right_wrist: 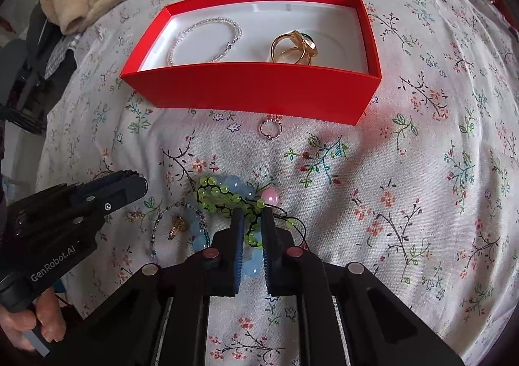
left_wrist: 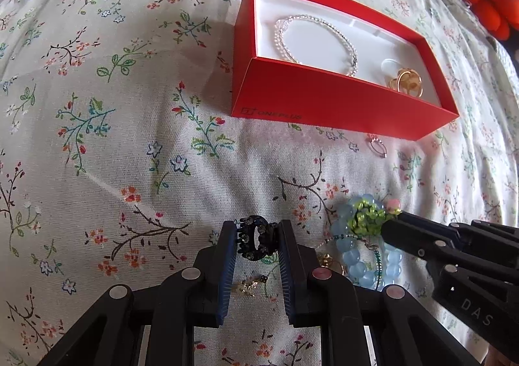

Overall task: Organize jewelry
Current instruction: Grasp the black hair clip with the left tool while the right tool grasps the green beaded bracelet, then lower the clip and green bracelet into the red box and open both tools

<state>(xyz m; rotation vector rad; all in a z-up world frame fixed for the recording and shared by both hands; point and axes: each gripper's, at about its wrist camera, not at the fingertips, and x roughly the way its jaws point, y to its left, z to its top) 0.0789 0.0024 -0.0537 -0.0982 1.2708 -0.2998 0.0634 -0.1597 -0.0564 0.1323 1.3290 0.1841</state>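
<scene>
The left hand-held gripper (left_wrist: 258,238) clamps a small black plastic claw clip (left_wrist: 258,238); the right hand-held gripper (right_wrist: 252,220) pinches a green beaded bracelet (right_wrist: 223,195) — both short of the red cardboard box (right_wrist: 253,87) ahead, which already holds a clear beaded bracelet (right_wrist: 204,40) and gold rings (right_wrist: 293,48); several pieces remain on the bed.

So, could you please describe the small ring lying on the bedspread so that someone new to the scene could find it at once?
Start at the red box on the floral bedspread. Just in front of its near wall, on the fabric, lies the small ring. Unlike the chunky gold rings inside the box and the beaded bracelets heaped nearer the grippers, it is a thin band lying alone, with tiny pale beads along its top.
</scene>
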